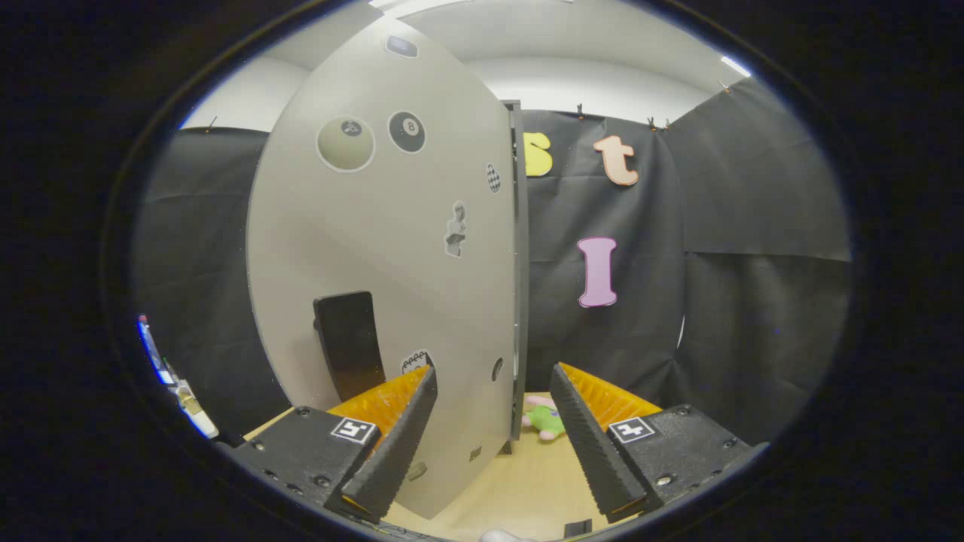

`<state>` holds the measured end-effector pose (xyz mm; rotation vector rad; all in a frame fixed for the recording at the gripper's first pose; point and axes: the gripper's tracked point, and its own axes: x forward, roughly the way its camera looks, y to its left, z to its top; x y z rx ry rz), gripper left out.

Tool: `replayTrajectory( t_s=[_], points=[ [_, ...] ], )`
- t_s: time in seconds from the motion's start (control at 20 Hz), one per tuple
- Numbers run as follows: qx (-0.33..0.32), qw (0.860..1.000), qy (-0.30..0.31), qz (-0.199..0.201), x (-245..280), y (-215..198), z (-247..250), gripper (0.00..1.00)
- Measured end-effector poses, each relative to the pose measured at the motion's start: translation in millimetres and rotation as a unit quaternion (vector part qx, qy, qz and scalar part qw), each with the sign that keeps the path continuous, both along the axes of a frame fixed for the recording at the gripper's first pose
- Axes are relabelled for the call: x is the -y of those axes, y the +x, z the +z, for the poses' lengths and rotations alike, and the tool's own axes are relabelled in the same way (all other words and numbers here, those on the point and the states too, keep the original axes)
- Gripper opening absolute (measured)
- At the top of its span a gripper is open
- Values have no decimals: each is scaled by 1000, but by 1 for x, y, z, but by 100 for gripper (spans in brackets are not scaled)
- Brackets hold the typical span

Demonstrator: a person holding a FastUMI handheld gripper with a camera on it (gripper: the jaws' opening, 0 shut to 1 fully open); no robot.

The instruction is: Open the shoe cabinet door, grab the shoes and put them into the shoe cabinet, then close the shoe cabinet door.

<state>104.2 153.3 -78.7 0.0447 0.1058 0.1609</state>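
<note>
A: Tongs state to be entered first.

B: The gripper (493, 421) is recorded with fingers spread apart and nothing held between them. The ribbed black pads (587, 440) are backed by orange wedge blocks, and square markers are fixed on the black housings.

A: Position against the cabinet?

B: The shoe cabinet door (376, 248) is seen just ahead of the left finger, with its free edge falling in the gap between the fingers. A flat, matte grey panel is noted, dotted with stickers. A dark rectangular handle (346, 342) is mounted low on it, beyond the left finger.

A: Step in hand?

B: Door work is judged to be under way; whether opening or closing cannot be settled. No shoes are seen, and the cabinet interior is hidden.

A: Next move?

B: Contact with the door edge or handle is judged necessary.

A: Other items?

B: A soft green and pink toy (544, 420) is noted on the pale wooden floor (520, 489), beyond the fingers.
</note>
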Motion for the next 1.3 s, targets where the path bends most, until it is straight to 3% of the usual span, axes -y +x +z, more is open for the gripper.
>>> replayTrajectory(
  t_s=[0.3, 0.65, 1.0, 1.3],
  points=[
    [0, 1000, -3, 11, -54, 18, 2, 97],
    [-3, 998, -18, 59, -137, 40, -5, 99],
    [-13, 998, -22, 61, -153, 43, -11, 99],
    [-16, 998, -18, 52, -135, 34, -8, 99]
  ],
)
